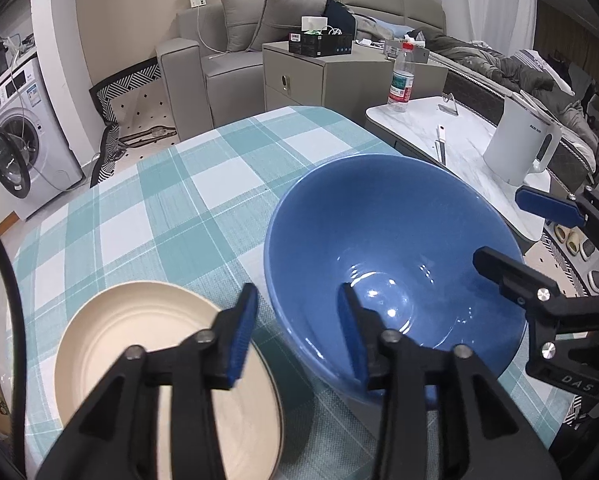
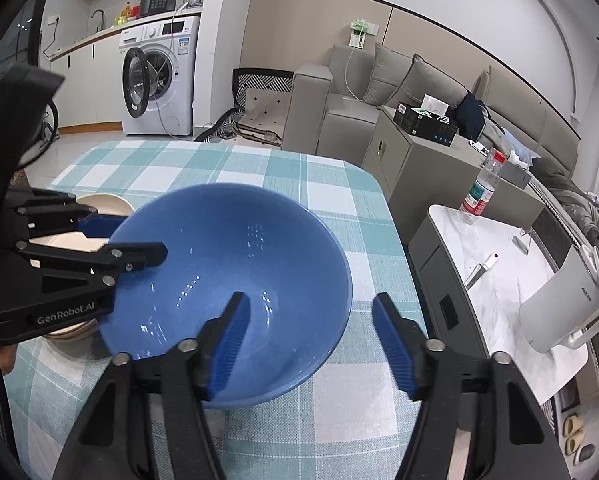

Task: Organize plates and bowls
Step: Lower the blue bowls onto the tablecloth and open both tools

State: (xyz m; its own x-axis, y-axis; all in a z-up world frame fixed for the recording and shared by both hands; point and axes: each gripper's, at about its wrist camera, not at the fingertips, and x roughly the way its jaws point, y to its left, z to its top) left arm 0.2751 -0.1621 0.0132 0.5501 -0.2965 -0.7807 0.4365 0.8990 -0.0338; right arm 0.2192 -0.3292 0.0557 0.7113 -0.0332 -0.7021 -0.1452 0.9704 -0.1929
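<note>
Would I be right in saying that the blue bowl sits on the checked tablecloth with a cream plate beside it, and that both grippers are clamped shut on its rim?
Not quite. The blue bowl and cream plate are as you say, but both views show the left gripper and right gripper straddling the rim with open jaws, pads clear of it.

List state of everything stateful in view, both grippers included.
left gripper: open, jaws straddle the bowl's rim
right gripper: open, jaws straddle the rim
blue bowl: upright, empty, on the tablecloth
beige plate: flat, empty
washing machine: door open
water bottle: upright, capped
</note>
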